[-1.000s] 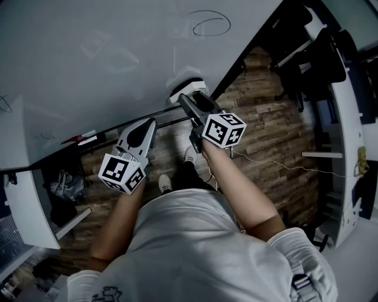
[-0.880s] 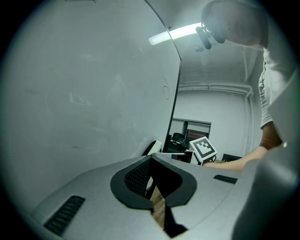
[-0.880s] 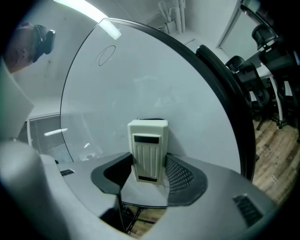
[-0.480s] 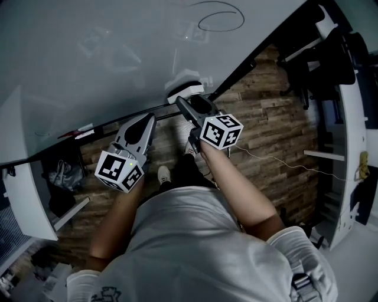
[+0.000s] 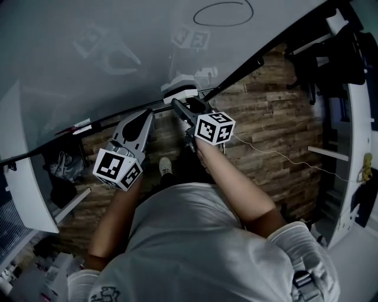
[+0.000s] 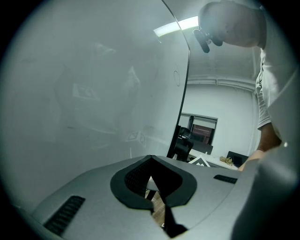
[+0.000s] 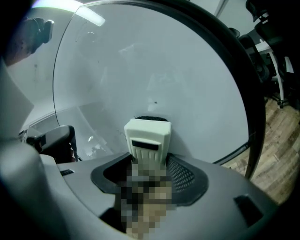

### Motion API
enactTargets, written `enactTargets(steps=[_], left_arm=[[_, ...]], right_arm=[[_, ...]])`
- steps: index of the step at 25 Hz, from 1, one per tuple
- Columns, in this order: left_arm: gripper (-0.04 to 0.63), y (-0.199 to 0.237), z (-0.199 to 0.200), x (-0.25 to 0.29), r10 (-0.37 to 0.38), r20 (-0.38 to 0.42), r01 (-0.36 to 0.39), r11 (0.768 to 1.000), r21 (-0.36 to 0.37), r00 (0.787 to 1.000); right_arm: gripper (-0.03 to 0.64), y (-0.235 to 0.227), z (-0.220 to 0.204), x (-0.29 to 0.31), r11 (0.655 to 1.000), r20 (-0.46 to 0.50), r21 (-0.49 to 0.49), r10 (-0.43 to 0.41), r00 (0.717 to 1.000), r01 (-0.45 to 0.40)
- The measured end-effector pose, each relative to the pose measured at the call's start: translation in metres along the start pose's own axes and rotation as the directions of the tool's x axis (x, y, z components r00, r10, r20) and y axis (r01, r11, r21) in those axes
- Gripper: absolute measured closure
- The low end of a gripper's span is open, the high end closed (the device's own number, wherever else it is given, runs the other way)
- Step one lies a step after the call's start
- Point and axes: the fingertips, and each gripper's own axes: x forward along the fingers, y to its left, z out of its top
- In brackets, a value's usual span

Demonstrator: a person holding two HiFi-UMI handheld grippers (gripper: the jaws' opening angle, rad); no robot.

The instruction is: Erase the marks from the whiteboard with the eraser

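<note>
The whiteboard fills the top of the head view, with a black oval mark near its upper right. My right gripper is shut on the white eraser, which is pressed to the board near its lower edge, well below the oval. In the right gripper view the eraser stands upright between the jaws of the gripper against the board, beside a tiny dark dot. My left gripper hangs to the left, below the board's edge. Seen close, this gripper is shut and holds nothing.
A black frame rail runs along the board's bottom, with a small red item on it. Below is wooden floor with a thin cable. Black chairs and stands crowd the right. A white panel and a bag sit at left.
The view has tilted, so the oval mark now sits higher in the picture. The right gripper with the eraser has shifted slightly left along the board's lower edge. The left gripper has barely moved.
</note>
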Motion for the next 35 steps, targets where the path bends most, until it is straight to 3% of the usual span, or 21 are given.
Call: enactTargets(steps=[5, 12, 20, 26, 30, 35], left_arm=[[0.589, 0.004, -0.002, -0.001, 0.007, -0.006, -0.007, 1.000, -0.004, 1.000], [0.589, -0.003, 0.003, -0.005, -0.003, 0.013, 0.003, 1.000, 0.009, 1.000], [0.589, -0.007, 0.013, -0.021, -0.030, 0.038, 0.029, 0.999, 0.027, 0.999], [0.589, -0.017, 0.016, -0.028, -0.065, 0.050, 0.063, 0.997, 0.043, 0.997], [0.589, -0.022, 0.016, -0.028, -0.076, 0.048, 0.074, 0.996, 0.040, 0.996], [0.589, -0.028, 0.015, -0.024, -0.086, 0.049, 0.084, 0.995, 0.047, 0.995]], right_arm=[[0.383, -0.013, -0.020, 0.012, 1.000, -0.033, 0.025, -0.016, 0.999, 0.017], [0.383, -0.008, -0.007, 0.002, 0.999, -0.036, 0.034, -0.029, 0.999, 0.030], [0.383, 0.023, 0.039, -0.021, 1.000, 0.074, -0.012, -0.021, 0.997, 0.022], [0.383, 0.038, 0.086, -0.053, 0.988, 0.168, -0.137, -0.042, 0.985, 0.066], [0.383, 0.043, 0.115, -0.071, 0.982, 0.230, -0.167, -0.047, 0.972, 0.087], [0.383, 0.043, 0.124, -0.079, 0.979, 0.255, -0.179, -0.045, 0.966, 0.093]])
